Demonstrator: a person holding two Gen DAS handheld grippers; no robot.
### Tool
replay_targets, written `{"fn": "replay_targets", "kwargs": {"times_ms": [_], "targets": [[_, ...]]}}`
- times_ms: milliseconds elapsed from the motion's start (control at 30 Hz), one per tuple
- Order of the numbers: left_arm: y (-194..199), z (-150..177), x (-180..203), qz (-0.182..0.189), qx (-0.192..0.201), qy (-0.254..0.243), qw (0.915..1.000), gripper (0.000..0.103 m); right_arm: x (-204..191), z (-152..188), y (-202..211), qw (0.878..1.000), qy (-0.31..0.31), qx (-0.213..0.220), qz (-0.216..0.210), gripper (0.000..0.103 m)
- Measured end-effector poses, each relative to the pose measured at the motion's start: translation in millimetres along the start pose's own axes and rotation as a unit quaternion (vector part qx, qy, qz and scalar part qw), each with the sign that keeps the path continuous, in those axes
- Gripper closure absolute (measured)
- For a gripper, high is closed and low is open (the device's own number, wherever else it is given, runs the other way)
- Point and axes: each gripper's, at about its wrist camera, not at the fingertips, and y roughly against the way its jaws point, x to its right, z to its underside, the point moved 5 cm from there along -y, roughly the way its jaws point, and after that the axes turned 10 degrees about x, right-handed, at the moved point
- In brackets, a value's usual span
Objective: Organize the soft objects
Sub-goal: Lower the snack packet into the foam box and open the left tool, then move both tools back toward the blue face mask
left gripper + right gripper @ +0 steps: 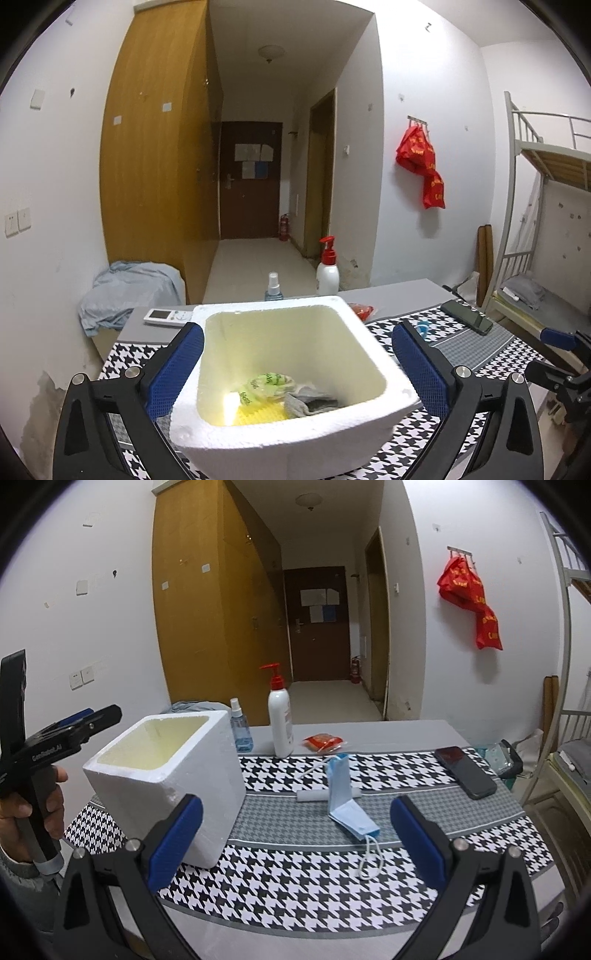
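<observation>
**Sock is in the box; the face mask looks next**

The left claw (297,363) stands wide open over the white foam box (280,435), nothing between its blue pads, so the drop-off step appears finished. The box sits on the houndstooth cloth of the desk (280,882). Inside, at the bottom, lie 3 soft things: a grey sock (308,402), a crumpled green-printed wrapper (267,384) touching it, and a yellow ribbed piece (258,413) beneath both.

The right claw (297,840) is also spread wide and empty, pointed toward the blue face mask (345,801), which lies bent on the cloth to the right of the box, one flap standing up, its white ear loop (369,860) trailing toward the camera. A small white roll (314,795) lies just behind it.

In my judgement the next move calls for closing on the mask's folded body, not the loop, then carrying it over the box rim.
</observation>
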Motion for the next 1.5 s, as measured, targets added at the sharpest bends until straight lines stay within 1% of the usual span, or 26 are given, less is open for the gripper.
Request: {"fn": "replay_targets", "kwargs": {"times_ms": [400, 600, 967, 1233, 1500], "targets": [[19, -2, 28, 0.026, -0.001, -0.021, 0.9995, 0.001, 15, 1, 33, 1.0, -0.006, 0.015, 0.021, 0.001], [29, 1, 49, 0.047, 0.002, -0.035, 0.9983, 0.001, 20, 2, 50, 0.999, -0.003, 0.021, 0.031, 0.001], [46, 4, 83, 0.094, 0.012, -0.038, 0.9948, 0.001, 29, 0, 88, 0.998, 0.009, 0.048, 0.05, 0.001], [46, 17, 106, 0.12, 0.0, -0.049, 0.9915, 0.001, 40, 5, 101, 0.997, 0.007, 0.05, 0.065, 0.001], [42, 28, 131, 0.146, -0.011, -0.057, 0.9876, 0.001, 52, 12, 104, 0.996, 0.004, 0.043, 0.075, 0.001]]}}
